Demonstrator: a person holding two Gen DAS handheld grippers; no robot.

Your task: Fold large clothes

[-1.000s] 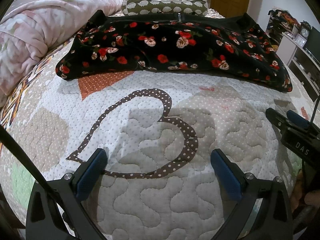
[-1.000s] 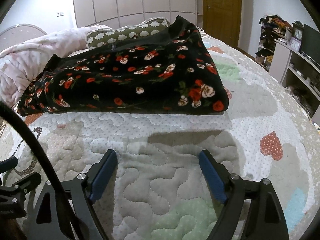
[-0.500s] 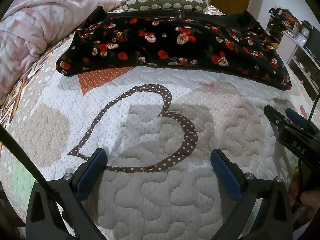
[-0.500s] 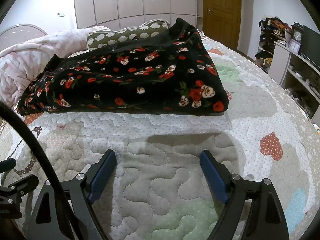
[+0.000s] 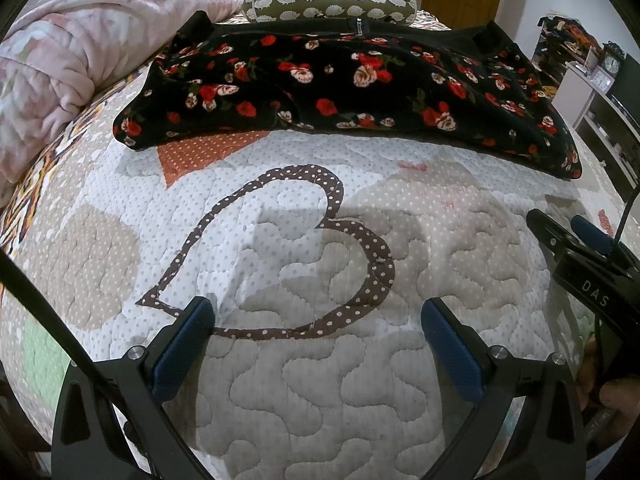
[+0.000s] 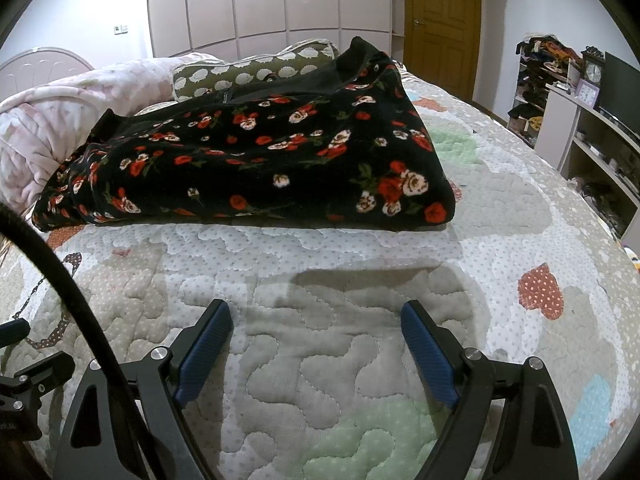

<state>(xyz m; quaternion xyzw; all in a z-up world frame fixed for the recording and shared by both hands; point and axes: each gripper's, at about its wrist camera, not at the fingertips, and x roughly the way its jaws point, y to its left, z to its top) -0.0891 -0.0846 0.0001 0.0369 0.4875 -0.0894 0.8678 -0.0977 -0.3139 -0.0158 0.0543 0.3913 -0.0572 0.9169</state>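
Note:
A black garment with red and white roses lies folded in a long band across the quilted bed; it also shows in the right wrist view. My left gripper is open and empty, low over the quilt, well short of the garment's near edge. My right gripper is open and empty, also short of the garment, facing its right end. The right gripper's side shows at the right edge of the left wrist view.
A pink duvet is bunched at the left. A green patterned bolster lies behind the garment. The quilt stretches to the right. Shelves with a clock and TV stand beyond the bed's right side.
Both grippers have drifted slightly closer to the bed, and the left view has tilted down a little. The garment has not moved. Both stay open.

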